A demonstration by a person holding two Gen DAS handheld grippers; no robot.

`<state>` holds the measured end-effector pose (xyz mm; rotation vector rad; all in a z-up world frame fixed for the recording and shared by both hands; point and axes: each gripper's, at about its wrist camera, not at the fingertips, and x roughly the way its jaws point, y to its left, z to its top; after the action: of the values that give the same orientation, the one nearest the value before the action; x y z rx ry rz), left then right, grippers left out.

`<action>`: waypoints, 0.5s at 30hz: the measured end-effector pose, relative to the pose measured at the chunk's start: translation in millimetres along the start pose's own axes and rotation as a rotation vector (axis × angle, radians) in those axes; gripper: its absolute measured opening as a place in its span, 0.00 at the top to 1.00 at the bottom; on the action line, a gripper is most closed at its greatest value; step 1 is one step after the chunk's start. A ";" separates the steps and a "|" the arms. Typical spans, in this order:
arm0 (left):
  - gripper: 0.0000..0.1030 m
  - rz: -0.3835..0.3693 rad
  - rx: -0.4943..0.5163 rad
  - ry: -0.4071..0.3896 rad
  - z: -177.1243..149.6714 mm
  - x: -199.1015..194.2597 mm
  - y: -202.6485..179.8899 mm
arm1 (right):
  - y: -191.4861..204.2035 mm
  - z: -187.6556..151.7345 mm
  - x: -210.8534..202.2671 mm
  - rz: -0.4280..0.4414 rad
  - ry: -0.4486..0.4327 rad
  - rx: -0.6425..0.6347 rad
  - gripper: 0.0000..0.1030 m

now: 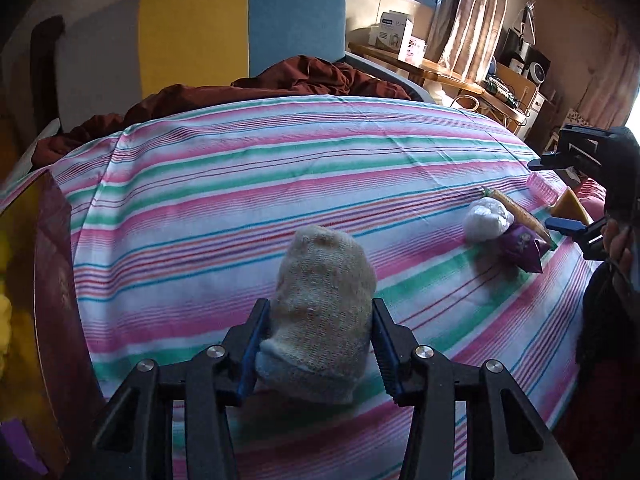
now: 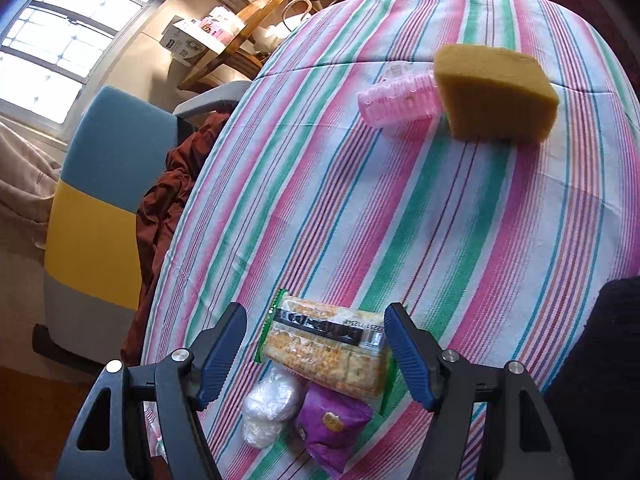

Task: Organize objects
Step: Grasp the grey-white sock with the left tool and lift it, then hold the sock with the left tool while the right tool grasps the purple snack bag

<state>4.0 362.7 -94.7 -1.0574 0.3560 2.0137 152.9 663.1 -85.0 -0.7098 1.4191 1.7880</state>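
A beige knitted sock (image 1: 324, 276) sits bunched between the blue pads of my left gripper (image 1: 320, 304), which is shut on it just above the striped sheet (image 1: 280, 168). To the right lie a white plastic-wrapped ball (image 1: 486, 220), a purple packet (image 1: 520, 246) and a corn snack packet (image 1: 516, 212). My right gripper (image 2: 316, 312) hangs open over that snack packet (image 2: 328, 344), its pads either side of the packet and the left pad clearly apart from it. The white ball (image 2: 272, 404) and purple packet (image 2: 332, 428) lie just below it.
A pink ridged plastic piece (image 2: 400, 102) and a yellow sponge (image 2: 492, 92) lie farther along the sheet. A dark red box (image 1: 52, 280) holding yellow stuff stands at the left edge. A rust-coloured blanket (image 1: 300, 80) and a blue-and-yellow chair (image 1: 240, 28) border the far side.
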 end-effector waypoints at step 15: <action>0.56 0.023 0.065 -0.023 -11.0 7.8 -5.2 | 27.8 -9.3 41.1 -0.029 0.167 -0.166 0.25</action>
<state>11.7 364.0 -107.0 -0.9932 0.4207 2.0196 106.2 659.2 -103.9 -0.9811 1.3696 1.8754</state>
